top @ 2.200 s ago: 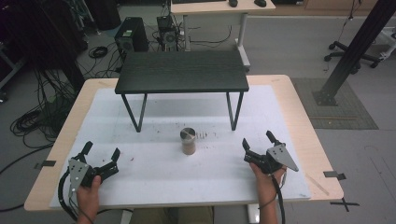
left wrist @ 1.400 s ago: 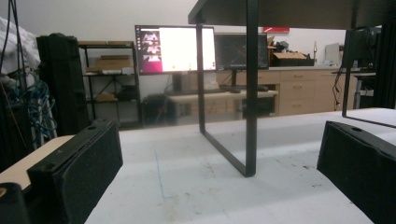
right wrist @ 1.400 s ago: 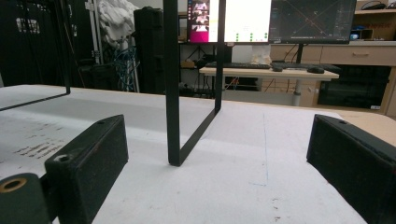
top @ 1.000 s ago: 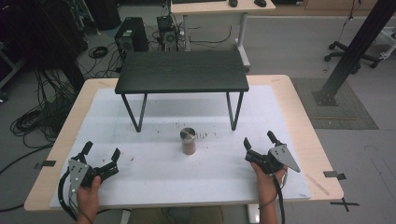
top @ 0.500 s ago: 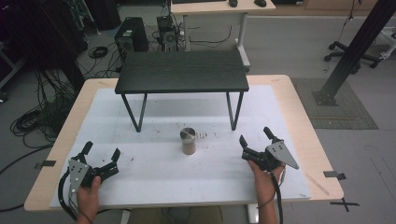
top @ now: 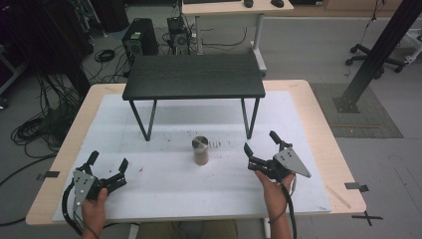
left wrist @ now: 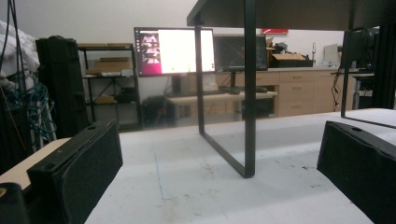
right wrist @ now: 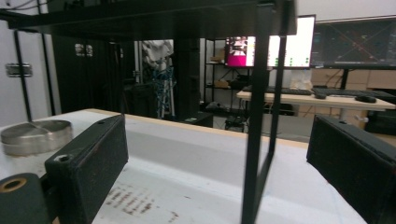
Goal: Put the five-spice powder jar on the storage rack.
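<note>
1. A can [top: 200, 150] is seen upright on the white mat [top: 164, 184], near the table's middle, in front of the black stand [top: 194, 75].
2. The can is closed by a metal lid [right wrist: 36, 132]; its contents cannot be told.
3. No brand or label can be read on the can; its tan side is too small in the high view.
4. Faint dark marks [top: 217, 144] are seen on the mat just at the can's 3 o'clock; whether they are writing cannot be told.
5. The right gripper [top: 260, 144] is held at the can's 3 o'clock, near it but apart, with its jaws spread wide and nothing between them.
6. In the right gripper view, the can is seen at 9 o'clock, beyond the left jaw, and a stand leg [right wrist: 256, 140] rises between the jaws.
7. The left gripper [top: 106, 162] is held at the can's 8 o'clock, well apart from it, with its jaws likewise spread and empty.
8. In the left gripper view, a lit monitor [left wrist: 174, 51] is seen far off; its text is too blurred to be read.
</note>
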